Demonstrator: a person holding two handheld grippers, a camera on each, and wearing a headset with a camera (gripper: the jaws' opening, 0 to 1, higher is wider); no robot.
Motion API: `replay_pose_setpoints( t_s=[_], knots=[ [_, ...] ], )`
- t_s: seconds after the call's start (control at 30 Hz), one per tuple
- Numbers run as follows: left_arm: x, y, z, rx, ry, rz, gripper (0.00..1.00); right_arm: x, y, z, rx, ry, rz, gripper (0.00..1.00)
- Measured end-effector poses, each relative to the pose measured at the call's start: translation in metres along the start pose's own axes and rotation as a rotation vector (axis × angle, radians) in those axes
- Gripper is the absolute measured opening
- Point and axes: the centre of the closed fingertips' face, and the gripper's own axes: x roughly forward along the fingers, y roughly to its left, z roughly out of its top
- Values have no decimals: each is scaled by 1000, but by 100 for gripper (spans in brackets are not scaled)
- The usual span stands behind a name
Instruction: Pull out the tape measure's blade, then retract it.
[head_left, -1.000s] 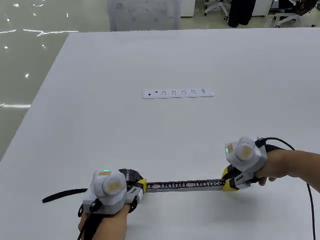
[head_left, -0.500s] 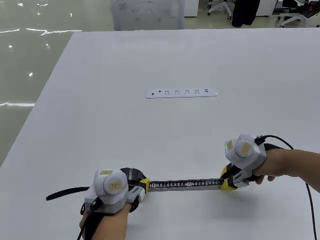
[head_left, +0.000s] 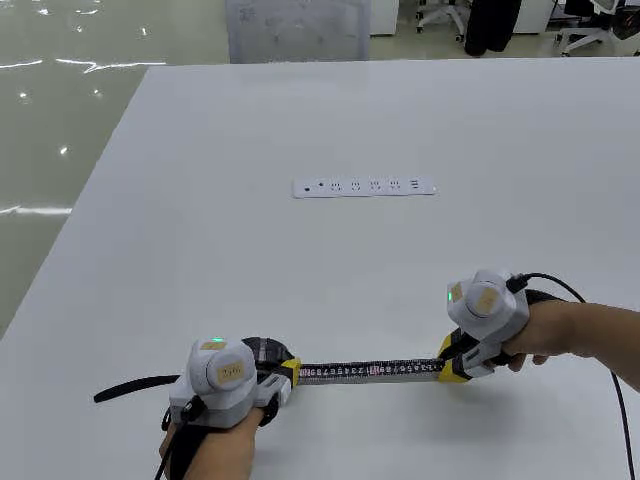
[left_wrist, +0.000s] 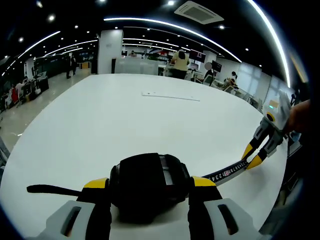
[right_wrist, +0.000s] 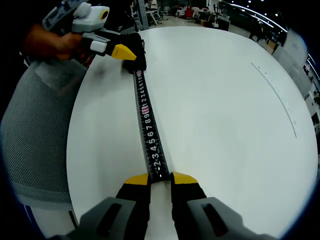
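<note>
1. Case (head_left: 265, 352): black and rounded. It sits on the white table (head_left: 300, 270) close to us. The yellow tips of the left gripper (left_wrist: 149, 183) are clamped on its two sides. A black strap (head_left: 130, 388) trails off to its left.
2. Blade (right_wrist: 147, 120): dark, with pale numerals and one red patch, lying flat on the table. Its long axis runs left to right, from the case straight to the right gripper (right_wrist: 160, 178).
3. The right gripper's jaws stand narrow, pinched on the blade's free end, where the low numbers are.
4. We judge the blade partly out. The next move follows that axis: right gripper away from the case to draw more, or toward it to retract.
5. Farther off, a power strip (head_left: 364, 187) lies well apart.
</note>
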Motion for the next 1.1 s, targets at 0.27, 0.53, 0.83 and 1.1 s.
replay_pose_setpoints(
  t_s=[0.27,0.53,0.83,1.1],
  knots=[
    [0,-1,0,-1,3,-4,58,1,0,3,-5,-5,0,14],
    [-1,-1,0,-6,5,-6,58,4,2,10,-13,-6,0,14],
    [-2,-1,0,-5,9,-5,58,7,4,16,-24,2,4,14],
    [-2,-1,0,-7,7,-6,58,10,6,25,-15,-10,2,14]
  ],
)
